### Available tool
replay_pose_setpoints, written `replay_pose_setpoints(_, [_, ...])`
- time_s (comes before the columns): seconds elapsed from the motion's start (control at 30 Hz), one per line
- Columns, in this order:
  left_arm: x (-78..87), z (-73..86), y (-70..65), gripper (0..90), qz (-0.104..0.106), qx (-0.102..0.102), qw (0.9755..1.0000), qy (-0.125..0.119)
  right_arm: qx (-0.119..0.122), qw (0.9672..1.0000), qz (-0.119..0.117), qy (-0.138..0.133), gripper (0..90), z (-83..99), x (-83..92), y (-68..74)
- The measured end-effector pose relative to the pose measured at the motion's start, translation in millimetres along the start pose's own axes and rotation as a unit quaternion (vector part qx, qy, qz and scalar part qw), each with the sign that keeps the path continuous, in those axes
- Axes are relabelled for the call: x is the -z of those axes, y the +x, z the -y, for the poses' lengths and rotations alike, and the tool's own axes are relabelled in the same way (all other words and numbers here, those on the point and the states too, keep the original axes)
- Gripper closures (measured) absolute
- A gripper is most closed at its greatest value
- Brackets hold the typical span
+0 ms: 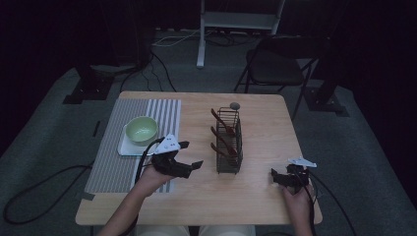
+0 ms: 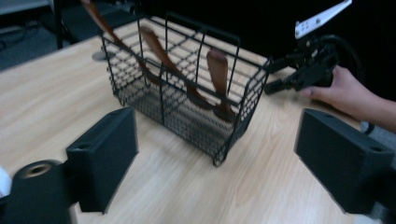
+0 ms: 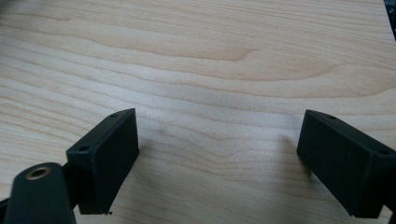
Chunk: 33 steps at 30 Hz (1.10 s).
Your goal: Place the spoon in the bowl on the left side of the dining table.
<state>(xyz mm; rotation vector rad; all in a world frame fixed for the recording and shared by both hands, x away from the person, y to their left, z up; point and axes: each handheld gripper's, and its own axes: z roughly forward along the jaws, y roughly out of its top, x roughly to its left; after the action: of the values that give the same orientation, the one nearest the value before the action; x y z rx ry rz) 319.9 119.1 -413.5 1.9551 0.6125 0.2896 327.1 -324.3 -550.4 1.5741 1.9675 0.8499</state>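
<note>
Now we hold both tools over the wooden desk point(image 1: 255, 191). Our left tool point(image 1: 189, 156) hovers near the edge of the striped mat point(image 1: 110, 162), its jaws spread wide and empty, pointing toward the wire basket point(image 1: 229, 142). In the left gripper view the basket point(image 2: 187, 88) stands upright just ahead of the jaws, with three brown wooden utensils point(image 2: 219, 77) leaning inside it. A small grey round thing point(image 1: 235, 105) lies on the desk just behind the basket.

Our right tool point(image 1: 275, 178) rests low near the desk's front right corner, well apart from the basket; its jaws too stand wide apart with nothing between them, over bare wood point(image 3: 210, 93).

On the mat sits a green bowl point(image 1: 141, 130) on a pale square plate point(image 1: 129, 147), just beside our left tool. A folding chair point(image 1: 275, 66) stands beyond the desk.
</note>
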Motion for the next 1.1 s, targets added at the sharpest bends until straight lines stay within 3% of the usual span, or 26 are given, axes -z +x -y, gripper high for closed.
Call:
replay_pose_setpoints(0.17, [-11.3, -5.7, -1.0, 19.7, 0.003, -0.007, 1.0, 0.003, 0.0, 1.0, 0.0, 0.0, 12.1, 0.0, 0.0, 0.0])
replay_pose_setpoints(0.33, [-21.9, -10.8, 2.2, 25.7, 0.005, 0.009, 0.9999, -0.003, 0.0, 1.0, 0.0, -0.001, 12.1, 0.0, -0.1, -0.1])
replay_pose_setpoints(0.37, [-23.3, -11.3, 2.4, 31.1, 0.008, 0.012, 0.9999, -0.002, 0.0, 1.0, 0.0, 0.0, 12.1, 0.0, 0.0, -0.1])
replay_pose_setpoints(0.53, [-32.3, -14.2, 2.6, 36.0, 0.009, 0.016, 0.9998, 0.008, -0.001, 1.0, 0.0, 0.0, 12.1, 0.0, 0.0, 0.0])
replay_pose_setpoints(0.7, [-38.0, -15.0, 3.6, 49.7, 0.011, 0.021, 0.9997, 0.006, 0.0, 1.0, 0.0, -0.001, 12.1, 0.0, 0.0, -0.1])
replay_pose_setpoints(0.9, [-46.8, -15.2, 2.5, 53.5, 0.021, 0.027, 0.9994, 0.008, 0.0, 1.0, 0.0, -0.001, 12.1, 0.0, 0.0, 0.0])
replay_pose_setpoints(1.1, [-55.8, -18.3, -0.6, 63.2, 0.006, 0.029, 0.9993, 0.024, 0.0, 1.0, 0.0, -0.001, 12.1, 0.0, 0.0, 0.0])
